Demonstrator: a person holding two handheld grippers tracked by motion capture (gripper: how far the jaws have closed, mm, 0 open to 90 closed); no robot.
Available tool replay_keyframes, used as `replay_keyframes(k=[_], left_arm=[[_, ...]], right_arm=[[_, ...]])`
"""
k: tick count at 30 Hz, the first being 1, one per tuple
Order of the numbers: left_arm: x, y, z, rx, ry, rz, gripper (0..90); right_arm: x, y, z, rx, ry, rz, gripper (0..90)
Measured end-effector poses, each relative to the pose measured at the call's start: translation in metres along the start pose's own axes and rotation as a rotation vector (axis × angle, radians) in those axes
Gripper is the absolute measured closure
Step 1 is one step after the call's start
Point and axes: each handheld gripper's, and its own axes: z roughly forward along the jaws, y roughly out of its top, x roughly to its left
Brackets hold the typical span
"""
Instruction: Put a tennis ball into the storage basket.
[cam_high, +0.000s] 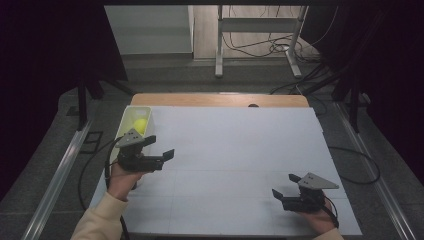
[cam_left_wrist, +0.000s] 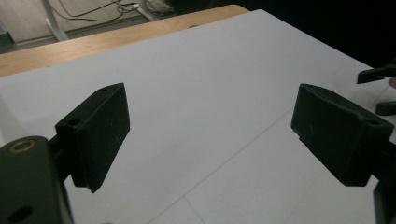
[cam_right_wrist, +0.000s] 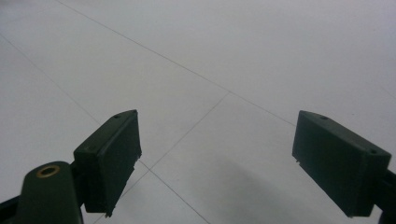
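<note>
- Hovering beside the pale bin (cam_high: 126, 121) at the table's far left edge, the left gripper (cam_high: 161, 148) has its jaws spread wide with nothing between them; its own view looks between bare pads (cam_left_wrist: 100, 133) onto the white table (cam_left_wrist: 210, 93)
- The yellow ball (cam_high: 140, 125) sits inside that bin, just behind the left gripper and not touching it
- Near the table's front right, the right gripper (cam_high: 283, 185) is likewise wide open and empty, well apart from the ball
- Judging from this, the ball looks already placed in the bin, or about to be fetched from it
- Risk: the left gripper's body and trailing cable are very close to the bin's near wall, so a careless sweep of the hand could nudge or tip the light bin and roll the ball out
- Risk: if the ball is to be picked up, it is smooth and round, so an off-centre pinch could squirt it away along the bin
</note>
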Motion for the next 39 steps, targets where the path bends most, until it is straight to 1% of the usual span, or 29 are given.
replay_keyframes(k=[3,8,12,15,16,17,18,19,21,22,25,26,27,28,29,34,39], left_arm=[[-0.008,-0.003,0.001,0.002,-0.031,0.016,12.8],[-0.021,-0.01,0.002,0.003,-0.068,0.049,13.0],[-0.029,-0.021,0.003,0.012,-0.096,0.056,13.0],[-0.035,-0.029,0.001,0.015,-0.111,0.063,13.1],[-0.037,-0.033,0.0,0.015,-0.107,0.067,13.2],[-0.037,-0.033,0.0,0.015,-0.107,0.067,13.1],[-0.04,-0.037,-0.002,0.015,-0.108,0.07,13.1],[-0.04,-0.037,-0.002,0.015,-0.108,0.07,13.1],[-0.043,-0.047,-0.004,0.018,-0.109,0.078,13.1],[-0.043,-0.047,-0.004,0.018,-0.109,0.078,13.1],[-0.042,-0.062,-0.003,0.036,-0.104,0.076,13.2],[-0.042,-0.062,-0.003,0.036,-0.104,0.076,13.2],[-0.04,-0.066,-0.002,0.043,-0.103,0.071,13.2],[-0.037,-0.075,0.002,0.062,-0.098,0.052,13.2],[-0.036,-0.078,0.004,0.067,-0.095,0.045,13.2],[-0.032,-0.084,0.009,0.085,-0.09,0.035,13.2],[-0.025,-0.09,0.017,0.101,-0.086,0.019,13.3]], right_arm=[[0.0,-0.001,-0.001,-0.005,0.004,0.002,15.8],[0.002,0.001,-0.003,-0.013,0.011,-0.003,15.8],[0.004,0.001,-0.003,-0.022,0.018,-0.005,15.7],[0.005,0.001,-0.005,-0.02,0.016,-0.008,15.7],[0.006,0.001,-0.005,-0.022,0.019,-0.006,15.7],[0.005,0.001,-0.005,-0.023,0.018,-0.008,15.7],[0.005,0.001,-0.005,-0.023,0.018,-0.009,15.7],[0.005,0.001,-0.005,-0.027,0.024,-0.008,15.7],[0.006,0.001,-0.005,-0.025,0.028,-0.009,15.7],[0.007,0.002,-0.005,-0.024,0.028,-0.011,15.6],[0.007,0.001,-0.005,-0.025,0.034,-0.013,15.6],[0.007,0.001,-0.005,-0.026,0.037,-0.011,15.6],[0.007,0.001,-0.005,-0.026,0.037,-0.011,15.6],[0.007,0.001,-0.005,-0.027,0.039,-0.014,15.6],[0.008,0.001,-0.005,-0.028,0.04,-0.014,15.6],[0.008,0.001,-0.004,-0.03,0.05,-0.023,15.6],[0.009,0.0,-0.003,-0.02,0.055,-0.031,15.6]])
